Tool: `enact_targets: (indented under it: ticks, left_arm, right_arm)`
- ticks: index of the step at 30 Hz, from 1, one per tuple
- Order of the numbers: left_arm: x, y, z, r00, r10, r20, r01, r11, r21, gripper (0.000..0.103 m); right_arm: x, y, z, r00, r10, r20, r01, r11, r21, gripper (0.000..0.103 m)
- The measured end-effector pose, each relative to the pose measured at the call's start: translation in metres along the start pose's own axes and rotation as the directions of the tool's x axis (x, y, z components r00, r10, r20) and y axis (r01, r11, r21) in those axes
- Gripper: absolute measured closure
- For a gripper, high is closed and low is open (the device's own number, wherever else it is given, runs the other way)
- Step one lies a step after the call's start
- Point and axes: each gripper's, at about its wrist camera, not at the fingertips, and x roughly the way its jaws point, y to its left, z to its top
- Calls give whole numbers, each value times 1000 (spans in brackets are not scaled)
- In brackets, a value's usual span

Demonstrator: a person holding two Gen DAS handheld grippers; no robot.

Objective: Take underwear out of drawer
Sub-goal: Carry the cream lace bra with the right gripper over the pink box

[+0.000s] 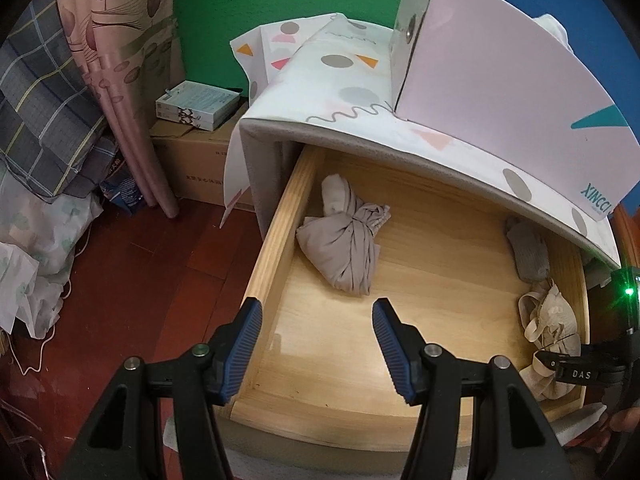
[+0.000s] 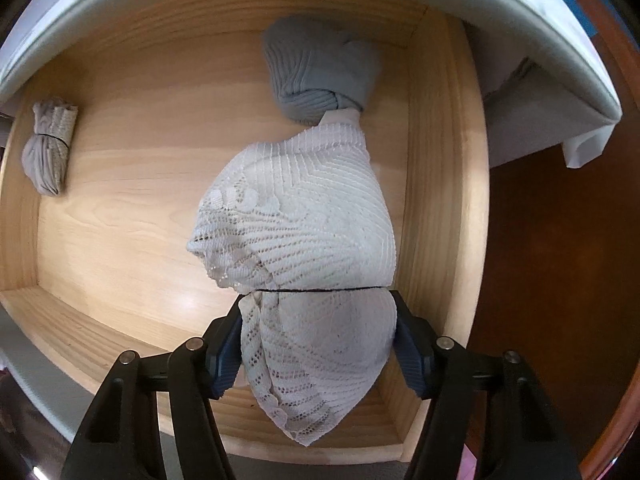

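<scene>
**Lace bundle caught between right gripper's jaws**

A white lace underwear bundle (image 2: 296,240), cinched by a thin black band, sits between the blue pads (image 2: 228,360) of the right gripper (image 2: 318,344), whose jaws press on both its sides over the drawer's (image 2: 100,320) front right corner. A grey bundle (image 2: 320,76) lies just behind it, a beige one (image 1: 344,248) well to the left. The left gripper (image 1: 316,344) hovers spread and empty above the drawer's front left.
</scene>
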Motion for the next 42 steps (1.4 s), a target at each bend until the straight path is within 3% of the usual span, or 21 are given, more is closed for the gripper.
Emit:
enact_targets:
  ticks: [14, 31, 42]
  left_arm:
    - [1, -1, 1, 1000, -10, -4, 10, 1000, 1, 44]
    - [1, 0, 1, 1000, -21, -5, 20, 1000, -13, 44]
    - [0, 1, 1, 1000, -22, -1, 22, 1000, -19, 44]
  right_arm:
    - [-31, -8, -15, 999, 20, 47, -17, 999, -52, 43]
    - [-103, 17, -26, 993, 62, 96, -52, 994, -99, 43]
    - [-158, 29, -42, 978, 114, 175, -93, 988, -125, 43]
